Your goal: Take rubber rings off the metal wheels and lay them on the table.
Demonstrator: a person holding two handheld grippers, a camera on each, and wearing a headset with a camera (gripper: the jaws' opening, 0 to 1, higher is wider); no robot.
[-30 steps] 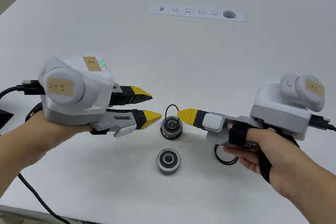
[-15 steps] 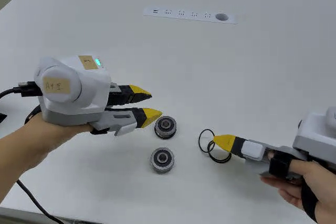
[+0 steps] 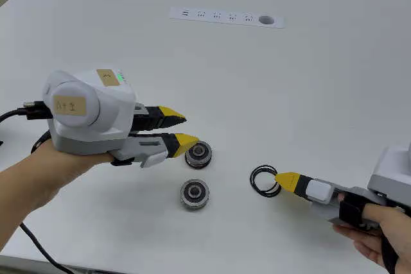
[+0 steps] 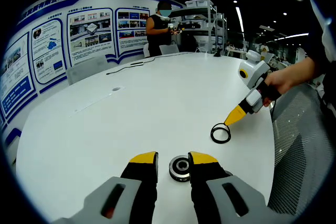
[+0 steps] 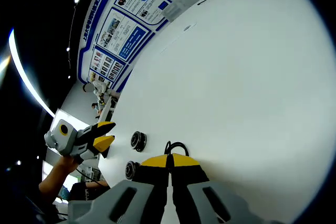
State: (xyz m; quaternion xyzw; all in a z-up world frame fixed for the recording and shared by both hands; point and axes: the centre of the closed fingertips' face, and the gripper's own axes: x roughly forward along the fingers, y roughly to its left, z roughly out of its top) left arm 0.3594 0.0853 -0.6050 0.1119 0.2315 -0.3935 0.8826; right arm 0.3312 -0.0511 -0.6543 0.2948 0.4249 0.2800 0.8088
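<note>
1. Two black rubber rings [image 3: 264, 180] are lying overlapped on the white counter [image 3: 308, 81], to the right of the farther metal wheel [image 3: 198, 153] and the nearer metal wheel [image 3: 194, 193].
2. The right claw [image 3: 280, 177], jaws together, is pointing its tip at the rings' edge; we cannot tell whether it is nipping one.
3. The left claw [image 3: 189, 129], jaws apart, is framing the farther metal wheel [image 4: 181, 167], which is lying flat, hub upward, just ahead between the tips. We are judging this the nearer hand for the next pull.
4. A power strip [image 3: 225, 17] is lying far across the counter; a person [image 4: 157, 32] is standing beyond, beside wall posters [image 4: 79, 35].
</note>
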